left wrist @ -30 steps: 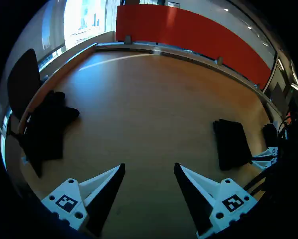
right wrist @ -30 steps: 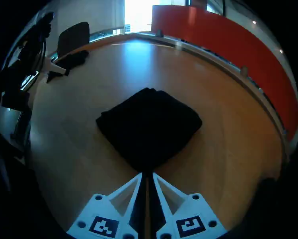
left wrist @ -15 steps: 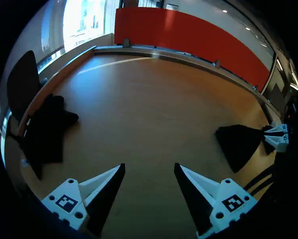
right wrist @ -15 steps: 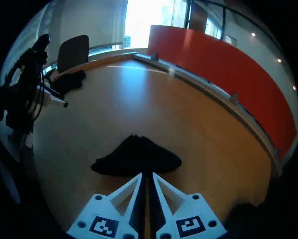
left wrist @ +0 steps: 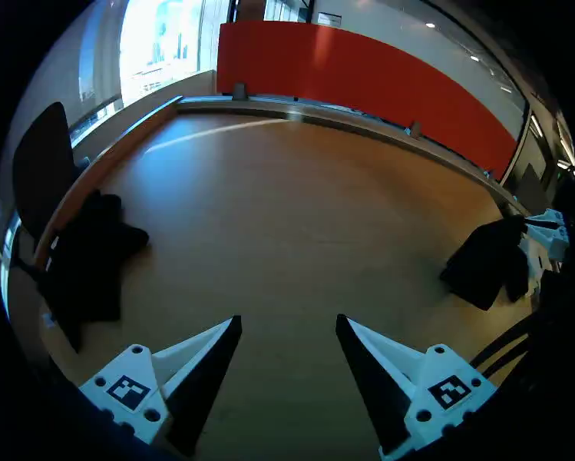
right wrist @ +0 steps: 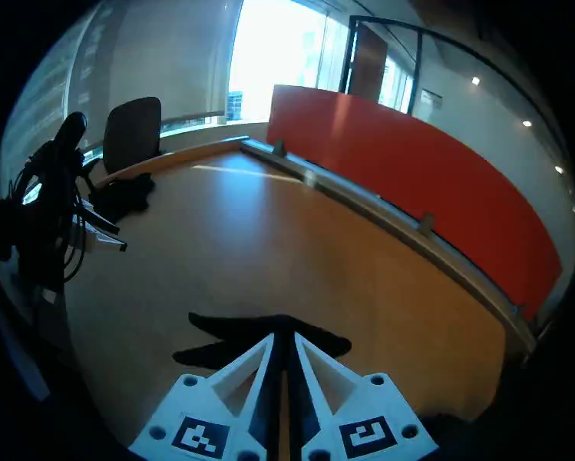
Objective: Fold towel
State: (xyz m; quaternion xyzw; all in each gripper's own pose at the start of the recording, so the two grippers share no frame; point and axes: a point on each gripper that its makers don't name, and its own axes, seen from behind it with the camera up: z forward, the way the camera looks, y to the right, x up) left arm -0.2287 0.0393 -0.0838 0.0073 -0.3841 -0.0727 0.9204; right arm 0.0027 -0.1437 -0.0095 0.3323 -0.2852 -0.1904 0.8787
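Left tongs (left wrist: 287, 320): fingers set well apart, nothing between them, low over bare wood of the counter (left wrist: 287, 200). Right tongs (right wrist: 283, 338): fingers drawn together, tips clamped on the towel (right wrist: 226, 326). In the right gripper view the towel is black and seen nearly edge-on, a thin dark shape spreading to either side of the tips, longer toward the left, with ragged pointed ends. In the left gripper view the same towel sits at the counter's far right, bunched into a dark, roughly four-sided mass hanging from the white tips, no weave or pattern to make out; cannot tell whether its lower edge touches the wood. Well apart from it, at the counter's left edge, lies a heap of dark cloth (left wrist: 87, 257), crumpled, one part trailing toward the near side. Dark chair (left wrist: 40, 173) just beyond that edge. Red partition (left wrist: 364, 77) runs along the counter's far side; bright window (left wrist: 160, 46) behind.
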